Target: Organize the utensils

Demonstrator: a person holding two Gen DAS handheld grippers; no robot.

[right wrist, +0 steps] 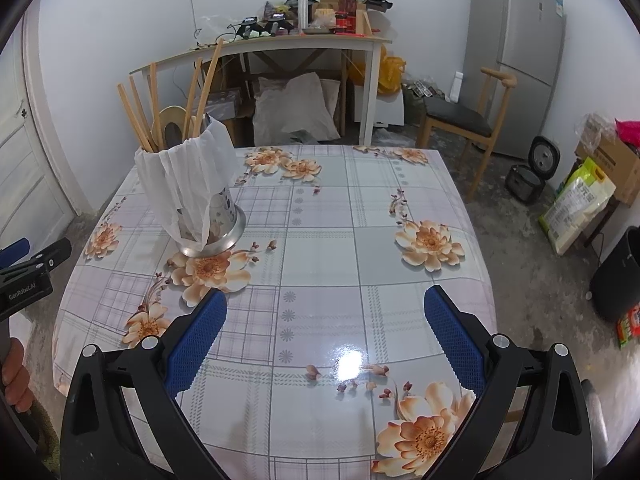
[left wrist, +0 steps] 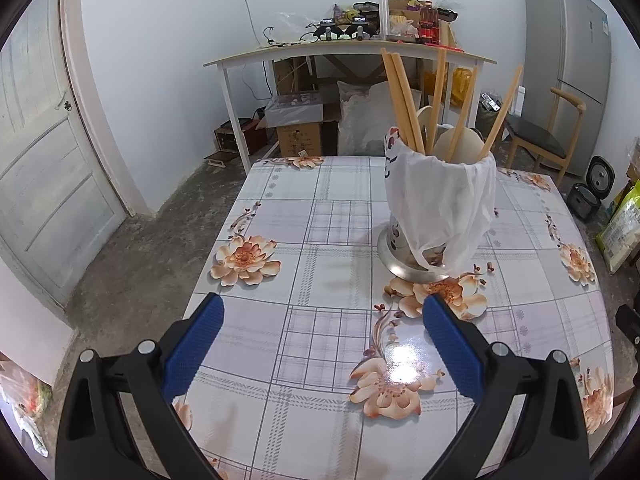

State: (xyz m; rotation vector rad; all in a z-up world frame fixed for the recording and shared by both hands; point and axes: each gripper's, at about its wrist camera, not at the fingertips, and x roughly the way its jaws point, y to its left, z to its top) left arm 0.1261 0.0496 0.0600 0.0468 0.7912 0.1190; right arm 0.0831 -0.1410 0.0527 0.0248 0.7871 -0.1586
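A metal utensil holder [left wrist: 436,220] wrapped in a white plastic bag stands on the flowered tablecloth [left wrist: 320,248]. Several wooden chopsticks [left wrist: 404,100] and pale spoons [left wrist: 456,140] stick out of its top. My left gripper [left wrist: 322,312] is open and empty, low over the table, with the holder ahead to its right. My right gripper [right wrist: 324,304] is open and empty, with the same holder [right wrist: 200,196] and chopsticks [right wrist: 140,116] ahead to its left. The left gripper shows at the left edge of the right wrist view [right wrist: 24,260].
A white side table [left wrist: 344,56] piled with clutter stands against the back wall, with boxes and a sack under it. A wooden chair [right wrist: 464,120] and a grey fridge [right wrist: 520,48] stand at the right. A rice cooker [right wrist: 528,176] and bags sit on the floor. A door [left wrist: 40,160] is at left.
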